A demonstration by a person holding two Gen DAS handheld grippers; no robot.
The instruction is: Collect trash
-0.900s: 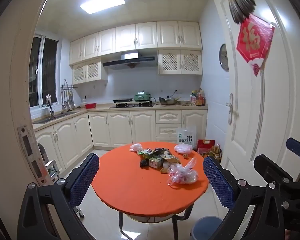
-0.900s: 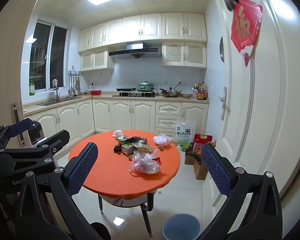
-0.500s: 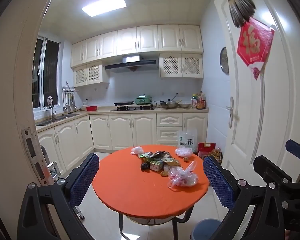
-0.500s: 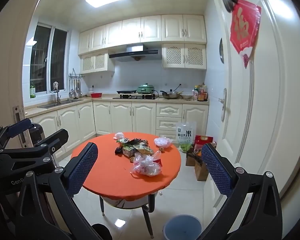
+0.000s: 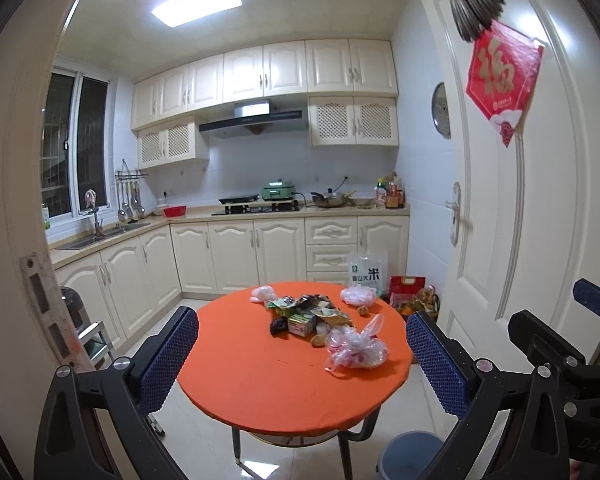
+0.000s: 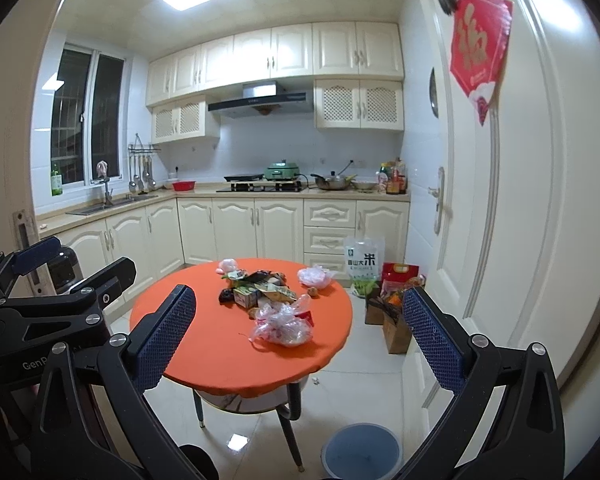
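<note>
A round orange table (image 5: 260,376) (image 6: 204,344) stands ahead in the kitchen. On it lies a heap of trash: wrappers and a small carton (image 5: 302,322) (image 6: 246,298), a crumpled clear plastic bag (image 5: 354,350) (image 6: 282,326), and two small white bags (image 5: 358,295) (image 5: 263,293). A blue-grey bin (image 5: 410,454) (image 6: 362,450) sits on the floor below the table's near right side. My left gripper (image 5: 302,364) and right gripper (image 6: 300,336) are both open, empty, and well short of the table. The left gripper's frame (image 6: 52,304) shows at the left of the right wrist view.
A white door (image 5: 512,208) with a red paper ornament (image 5: 502,76) stands open on the right. Bags and boxes (image 6: 384,300) sit on the floor by the cabinets. Cream cabinets, a sink (image 5: 104,234) and a stove (image 5: 260,208) line the back. A doorframe (image 5: 16,184) is close on the left.
Both views have tilted down a little and the table sits slightly lower and closer in the frames. Both grippers stay open and empty.
</note>
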